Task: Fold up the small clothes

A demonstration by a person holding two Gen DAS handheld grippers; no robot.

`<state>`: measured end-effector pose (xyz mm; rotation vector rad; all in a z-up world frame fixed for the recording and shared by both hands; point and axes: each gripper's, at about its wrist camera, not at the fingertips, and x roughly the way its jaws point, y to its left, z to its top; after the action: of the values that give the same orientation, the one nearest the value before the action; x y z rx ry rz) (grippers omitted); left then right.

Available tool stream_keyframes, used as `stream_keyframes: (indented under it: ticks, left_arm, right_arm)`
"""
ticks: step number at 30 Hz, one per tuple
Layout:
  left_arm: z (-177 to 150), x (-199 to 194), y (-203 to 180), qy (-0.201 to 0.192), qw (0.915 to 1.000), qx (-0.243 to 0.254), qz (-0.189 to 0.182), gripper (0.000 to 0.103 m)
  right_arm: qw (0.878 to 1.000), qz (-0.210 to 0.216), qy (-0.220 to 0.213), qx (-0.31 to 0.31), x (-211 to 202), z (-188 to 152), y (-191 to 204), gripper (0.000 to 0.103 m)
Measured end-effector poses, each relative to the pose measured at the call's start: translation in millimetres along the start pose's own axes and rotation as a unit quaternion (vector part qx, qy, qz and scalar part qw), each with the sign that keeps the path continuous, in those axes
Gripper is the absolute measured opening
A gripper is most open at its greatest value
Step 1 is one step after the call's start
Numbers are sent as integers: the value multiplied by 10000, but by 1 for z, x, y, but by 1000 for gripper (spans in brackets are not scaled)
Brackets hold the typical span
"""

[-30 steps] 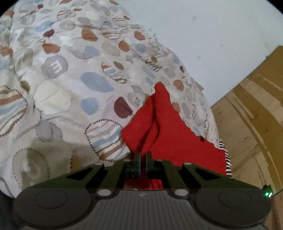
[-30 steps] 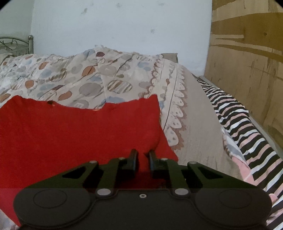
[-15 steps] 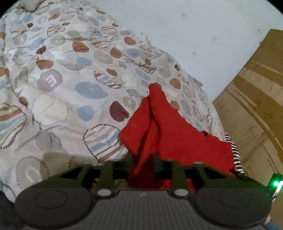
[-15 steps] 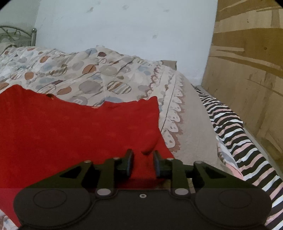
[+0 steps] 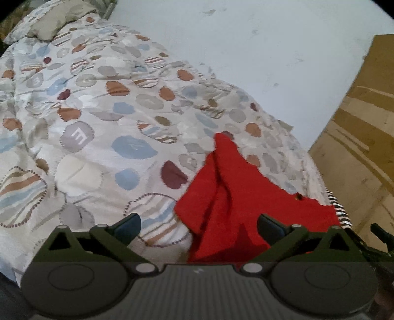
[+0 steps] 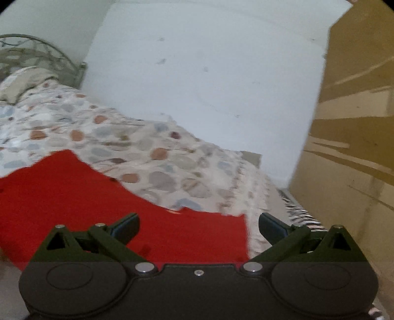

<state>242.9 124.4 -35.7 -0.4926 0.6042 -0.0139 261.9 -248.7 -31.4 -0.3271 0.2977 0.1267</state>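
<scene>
A red garment (image 5: 236, 201) lies on the patterned bedspread (image 5: 98, 137), creased and bunched at its left side, with a pointed end toward the wall. My left gripper (image 5: 198, 227) is open wide just above its near edge, holding nothing. In the right wrist view the red garment (image 6: 73, 197) lies flat on the bedspread (image 6: 172, 172), its right edge near the middle. My right gripper (image 6: 198, 226) is open wide over its near right corner, holding nothing.
A striped black-and-white cloth (image 6: 300, 216) lies at the bed's right edge, also seen in the left wrist view (image 5: 341, 213). A wooden panel (image 6: 352, 147) stands at right. A white wall (image 6: 197, 86) is behind. A pillow (image 5: 56, 19) and metal headboard (image 6: 37, 49) are far left.
Both grippers were shut on the red garment's near edge and have opened wide and let it go. Both have pulled back and tilted up.
</scene>
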Motion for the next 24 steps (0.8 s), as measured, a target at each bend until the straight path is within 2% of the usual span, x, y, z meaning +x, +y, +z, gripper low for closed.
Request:
stream_keyframes:
  ticks: [4,6,7,9,12,17,21,24]
  left_arm:
    - [6,20,9,148,9985,-201,493,102]
    - [9,34,12,428,9953,-139,860,102]
    - [9,38,15,564,9940,-186,917,102]
    - [9,35,19,557,9948,-326,794,102]
    - [8,27,24,472,9962,-484,541,102]
    - [8,19,37,379,9927,-1099,316,102]
    - [7,14,37,221,9920,-1241,34,103]
    - [5,13,28,170,9942,-1063,-87,103]
  right_arm:
    - [9998,155,105,6,10,4,19,102]
    - [9994,199,278,73,16,0,25,102]
    - [9989,175,423,80,22,-4,29,102]
    - [9985,155,506,158,24,-15,30,102]
    - [9963,192,534,642,21,-28,21,102]
    - [9920,248,574,1095,18,-42,12,102]
    - [9956,-149,316,868,8,-51,27,102]
    - [9968,-498,145,600,3,-54,40,102]
